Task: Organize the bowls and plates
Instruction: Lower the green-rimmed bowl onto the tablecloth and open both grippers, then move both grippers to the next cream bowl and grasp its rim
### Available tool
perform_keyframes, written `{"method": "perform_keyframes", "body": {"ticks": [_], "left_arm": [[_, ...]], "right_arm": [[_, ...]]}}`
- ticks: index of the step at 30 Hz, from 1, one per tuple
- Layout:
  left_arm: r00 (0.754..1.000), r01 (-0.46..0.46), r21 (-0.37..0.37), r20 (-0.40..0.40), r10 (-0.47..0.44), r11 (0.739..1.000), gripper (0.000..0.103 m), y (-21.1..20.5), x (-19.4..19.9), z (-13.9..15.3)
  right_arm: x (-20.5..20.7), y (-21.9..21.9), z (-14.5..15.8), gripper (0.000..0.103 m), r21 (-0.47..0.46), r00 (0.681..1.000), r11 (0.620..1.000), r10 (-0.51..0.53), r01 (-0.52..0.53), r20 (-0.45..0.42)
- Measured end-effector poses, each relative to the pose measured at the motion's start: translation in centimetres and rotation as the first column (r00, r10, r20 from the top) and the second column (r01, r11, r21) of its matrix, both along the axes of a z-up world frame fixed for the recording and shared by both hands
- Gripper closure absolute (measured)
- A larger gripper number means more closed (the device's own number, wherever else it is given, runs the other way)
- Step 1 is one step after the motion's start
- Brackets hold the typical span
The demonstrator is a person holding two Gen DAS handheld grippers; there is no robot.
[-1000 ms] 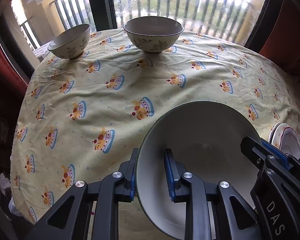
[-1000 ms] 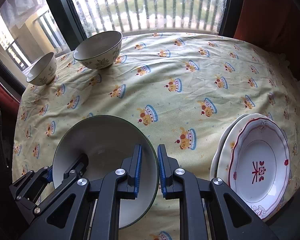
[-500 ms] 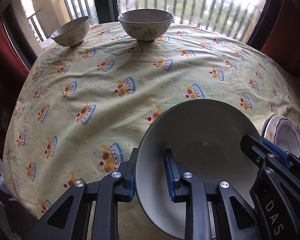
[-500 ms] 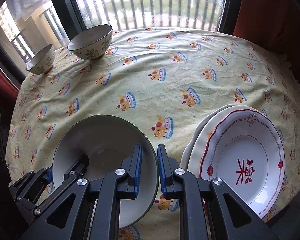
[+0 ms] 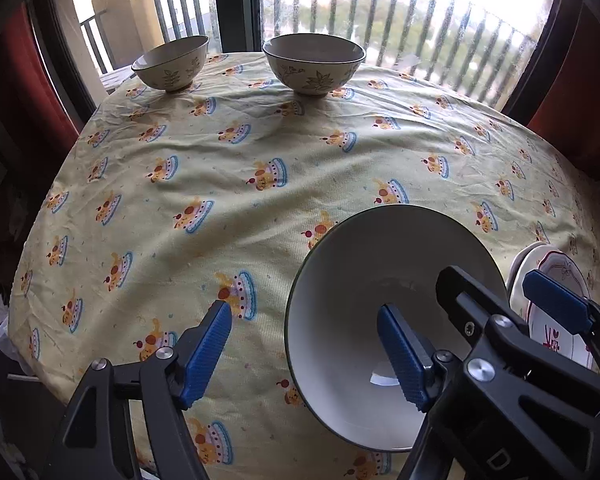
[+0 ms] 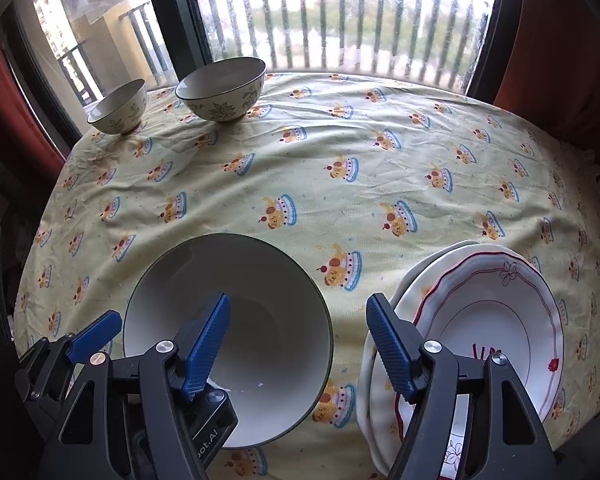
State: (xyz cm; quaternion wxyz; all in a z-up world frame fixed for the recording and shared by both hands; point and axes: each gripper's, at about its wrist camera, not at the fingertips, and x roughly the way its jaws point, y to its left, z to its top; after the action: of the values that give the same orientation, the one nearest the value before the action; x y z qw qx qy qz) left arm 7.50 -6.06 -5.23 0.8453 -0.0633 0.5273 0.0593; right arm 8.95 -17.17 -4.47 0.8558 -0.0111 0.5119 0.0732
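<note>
Large white bowl (image 5: pixel 364 280) resting near the tabletop's (image 5: pixel 260 152) near edge, its rim straddled by the left gripper (image 5: pixel 304 344) and right gripper (image 6: pixel 298 344); both jaws just opened, pads clear; stacked plates (image 6: pixel 488 320) beside it.

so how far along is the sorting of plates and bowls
Done: two plates sit stacked at the near right. In hand: nothing; both tongs, left and right, have just opened off the big white bowl's rim. Left: gathering it with the two leaf-patterned bowls still apart by the window.
</note>
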Motion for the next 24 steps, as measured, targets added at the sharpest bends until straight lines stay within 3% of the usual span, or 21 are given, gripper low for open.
{"method": "perform_keyframes", "body": {"ticks": [11, 24], "left_arm": [[1.0, -0.003, 0.014, 0.023, 0.003, 1.0, 0.022, 0.7, -0.6, 1.6], [0.995, 0.064, 0.032, 0.077, -0.067, 0.997, 0.023, 4.5, 4.5, 5.0]], "right_arm": [[-0.3, 0.9, 1.3, 0.024, 0.035, 0.999, 0.999, 0.042, -0.042, 0.007], [4.0, 4.2, 4.6, 0.024, 0.043, 0.998, 0.999, -0.013, 0.011, 0.055]]}}
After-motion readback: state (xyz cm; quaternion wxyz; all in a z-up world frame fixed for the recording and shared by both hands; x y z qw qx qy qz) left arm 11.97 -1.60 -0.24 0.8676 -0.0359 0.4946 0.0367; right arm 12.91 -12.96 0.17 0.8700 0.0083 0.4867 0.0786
